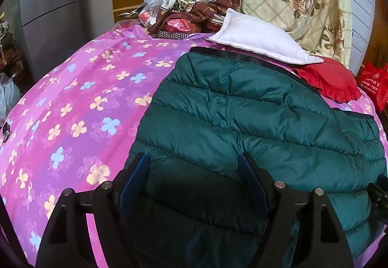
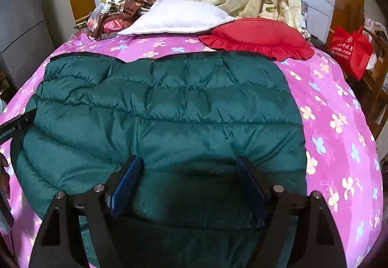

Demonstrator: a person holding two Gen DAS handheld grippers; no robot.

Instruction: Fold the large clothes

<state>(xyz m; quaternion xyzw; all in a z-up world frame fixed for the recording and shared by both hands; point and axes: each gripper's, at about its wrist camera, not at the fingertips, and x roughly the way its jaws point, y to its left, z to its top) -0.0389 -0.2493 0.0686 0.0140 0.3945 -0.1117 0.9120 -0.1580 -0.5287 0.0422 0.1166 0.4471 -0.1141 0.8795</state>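
Faintly, unreadable white print on red bag (image 2: 351,49)

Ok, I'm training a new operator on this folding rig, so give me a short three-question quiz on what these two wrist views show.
1. True or false: both the left gripper and the right gripper are open, with nothing between their fingers.
2. Multiple choice: what lies just beyond the far edge of the green puffer jacket? A) a white pillow and a red frilled cushion; B) a folded towel; C) a pair of shoes.
3. Fill in: the jacket lies on a pink bedspread printed with ____.

Key: 1 true; 2 A; 3 flowers.
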